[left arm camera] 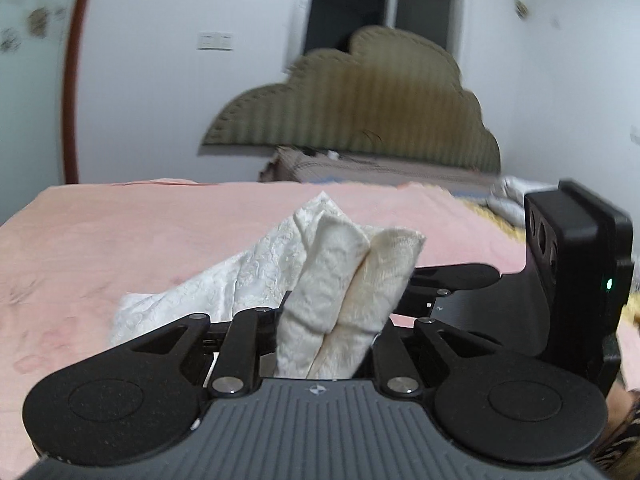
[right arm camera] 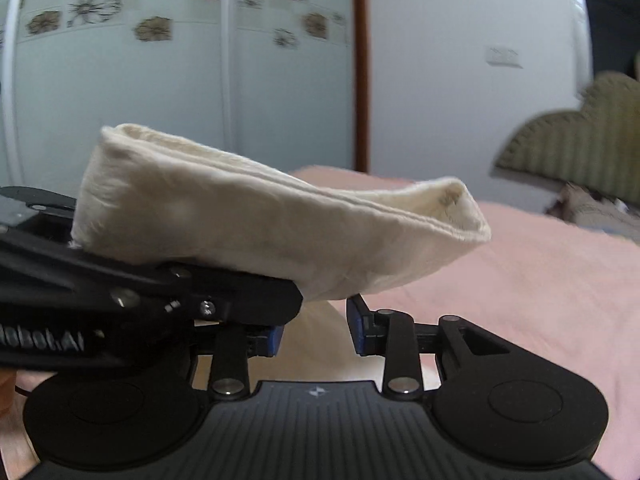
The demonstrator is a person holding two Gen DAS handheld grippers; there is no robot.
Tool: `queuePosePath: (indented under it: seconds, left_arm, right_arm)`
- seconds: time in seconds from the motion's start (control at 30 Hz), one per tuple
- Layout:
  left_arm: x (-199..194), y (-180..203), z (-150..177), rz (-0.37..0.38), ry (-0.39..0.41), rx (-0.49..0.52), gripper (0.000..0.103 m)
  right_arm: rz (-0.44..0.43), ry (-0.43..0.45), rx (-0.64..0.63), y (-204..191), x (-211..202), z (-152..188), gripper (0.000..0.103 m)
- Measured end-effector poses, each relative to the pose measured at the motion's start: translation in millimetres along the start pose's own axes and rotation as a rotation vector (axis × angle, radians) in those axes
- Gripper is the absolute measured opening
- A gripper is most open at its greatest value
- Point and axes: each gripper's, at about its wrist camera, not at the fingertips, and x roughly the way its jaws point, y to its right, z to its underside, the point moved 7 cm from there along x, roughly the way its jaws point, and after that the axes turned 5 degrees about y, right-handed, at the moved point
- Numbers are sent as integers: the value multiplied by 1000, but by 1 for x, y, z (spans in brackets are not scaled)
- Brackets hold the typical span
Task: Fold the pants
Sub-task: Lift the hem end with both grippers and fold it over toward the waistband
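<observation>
Right gripper [right arm camera: 316, 330] fingers [right arm camera: 358, 330] clamp cream pants [right arm camera: 256, 220] above the pink bed [right arm camera: 540, 280].

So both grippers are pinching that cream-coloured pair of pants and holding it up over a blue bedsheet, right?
Nearly. The sheet is not blue: the bedsheet under the cloth is pink, as the left wrist view shows plainly. The rest stands: the left gripper is shut on the cream pants, and the right gripper pinches the pants too, lifted above the bed.
</observation>
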Motion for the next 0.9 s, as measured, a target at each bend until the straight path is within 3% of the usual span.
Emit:
queuePosePath:
  seconds: [0.27,0.43,0.5,0.53,0.67,0.9]
  left_arm:
    - [46,43,32,58,-86,16,17]
    - [61,56,49,74,-122,3,24]
    - [71,57,51,84,-139,-5,30]
    - [72,57,54,87,-147,-4,32]
    - [74,60,65,86,-149,14,33]
    - [77,63,71,111,-167,-7,43]
  right_arm:
    - [54,-34,101,38,-11,36,32]
    - [73,-58,157,55,-21,53,32]
    - [91,-71,184,60,-27,59,37]
    - [97,-70,199,63,-32,62,44]
    - [131,-56,268,75,-61,77,64]
    - [286,-86,422,106,-98,102,64]
